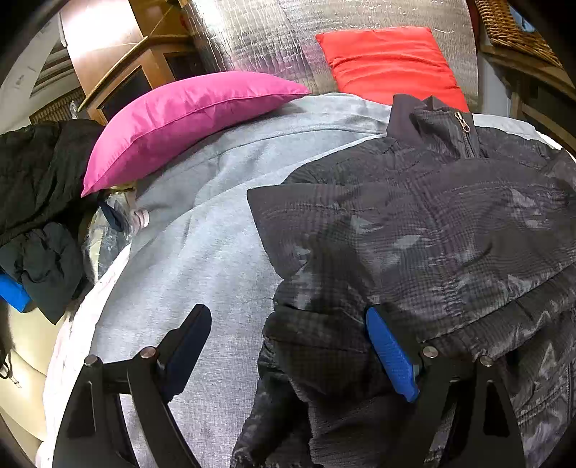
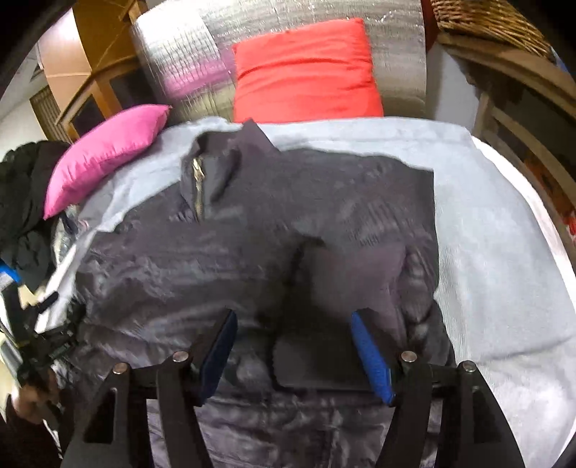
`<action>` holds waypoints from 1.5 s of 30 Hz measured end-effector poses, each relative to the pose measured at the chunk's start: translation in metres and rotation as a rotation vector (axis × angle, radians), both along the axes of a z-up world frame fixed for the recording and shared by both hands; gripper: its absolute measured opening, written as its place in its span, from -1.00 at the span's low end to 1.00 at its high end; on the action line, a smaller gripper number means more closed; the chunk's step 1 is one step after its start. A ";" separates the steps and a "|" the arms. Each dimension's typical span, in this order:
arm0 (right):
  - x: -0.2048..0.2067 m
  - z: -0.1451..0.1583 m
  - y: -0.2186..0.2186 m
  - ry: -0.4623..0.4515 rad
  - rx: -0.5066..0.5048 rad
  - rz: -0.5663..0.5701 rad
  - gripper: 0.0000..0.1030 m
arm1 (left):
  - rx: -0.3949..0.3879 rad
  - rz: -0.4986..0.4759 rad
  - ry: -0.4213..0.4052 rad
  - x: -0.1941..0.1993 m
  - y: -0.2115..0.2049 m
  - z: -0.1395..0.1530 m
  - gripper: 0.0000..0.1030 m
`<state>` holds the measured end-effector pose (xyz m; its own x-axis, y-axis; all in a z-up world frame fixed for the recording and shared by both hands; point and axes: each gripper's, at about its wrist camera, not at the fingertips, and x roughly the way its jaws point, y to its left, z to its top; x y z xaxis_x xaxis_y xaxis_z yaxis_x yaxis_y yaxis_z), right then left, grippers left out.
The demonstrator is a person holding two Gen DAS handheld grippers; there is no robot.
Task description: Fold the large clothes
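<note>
A dark grey quilted jacket (image 1: 414,223) lies spread on a bed, zipper (image 1: 464,124) and collar toward the pillows. My left gripper (image 1: 288,316) stands wide open at the jacket's left edge. Its blue-padded right finger (image 1: 390,354) rests against the fabric, and the other finger is over the grey blanket (image 1: 201,259). In the right wrist view, which is blurred, the jacket (image 2: 252,252) fills the middle. My right gripper (image 2: 293,316) is open just above its lower part, with a flat dark cuff-like patch (image 2: 316,367) between the fingers, not pinched.
A pink pillow (image 1: 187,118) and a red pillow (image 1: 388,61) lie at the head, against a silver foil panel (image 1: 270,32). Dark clothes (image 1: 36,187) are heaped left of the bed. A wicker basket (image 1: 514,32) sits on a wooden shelf to the right. A hand (image 2: 32,399) holds the left gripper.
</note>
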<state>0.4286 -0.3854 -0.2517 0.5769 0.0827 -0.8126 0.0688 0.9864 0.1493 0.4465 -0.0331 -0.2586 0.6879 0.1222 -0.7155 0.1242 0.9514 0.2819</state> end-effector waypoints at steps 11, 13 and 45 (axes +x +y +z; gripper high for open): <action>-0.026 0.018 -0.016 -0.046 0.015 -0.002 0.35 | -0.215 -0.005 0.076 0.004 0.034 0.019 0.76; -0.042 0.025 -0.043 -0.065 0.056 -0.046 0.35 | -0.273 -0.009 0.060 0.001 0.044 0.032 0.76; -0.055 -0.012 -0.105 -0.048 0.387 -0.170 0.38 | -0.587 0.096 0.252 0.021 0.087 0.006 0.37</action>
<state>0.3732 -0.4905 -0.2637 0.6449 0.2766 -0.7125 0.2097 0.8324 0.5129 0.4671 0.0536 -0.2521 0.4951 -0.2857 -0.8205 0.0250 0.9487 -0.3153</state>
